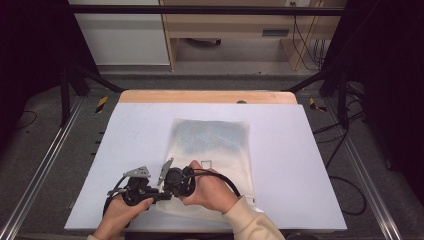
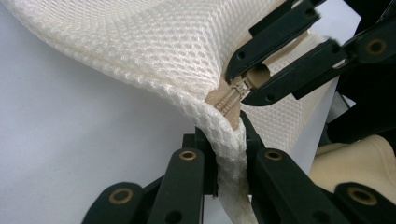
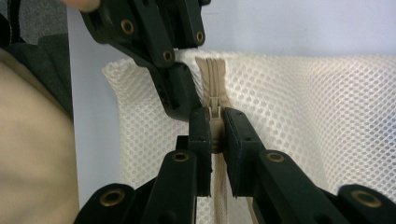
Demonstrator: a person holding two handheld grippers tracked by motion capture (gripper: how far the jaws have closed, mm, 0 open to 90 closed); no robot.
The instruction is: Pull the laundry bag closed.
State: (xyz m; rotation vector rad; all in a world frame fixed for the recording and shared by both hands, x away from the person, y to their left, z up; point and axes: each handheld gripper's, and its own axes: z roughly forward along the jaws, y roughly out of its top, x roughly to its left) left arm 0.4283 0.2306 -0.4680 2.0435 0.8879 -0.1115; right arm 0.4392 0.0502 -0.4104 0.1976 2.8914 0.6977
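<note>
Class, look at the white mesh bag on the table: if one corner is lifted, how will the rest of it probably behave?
The mesh bag would probably sag and fold: its corner already bends limply where the left claw pinches it. It looks light, being open netting. It likely grips well, since the right claw holds its zipper pull firmly.

1. White table cover [image 1: 300, 150], laid flat over a wooden tabletop [image 1: 207, 96].
2. Light wooden cabinet [image 1: 230, 25], stood beyond.
3. Black cables [image 1: 305, 45], hung beside it.
</note>
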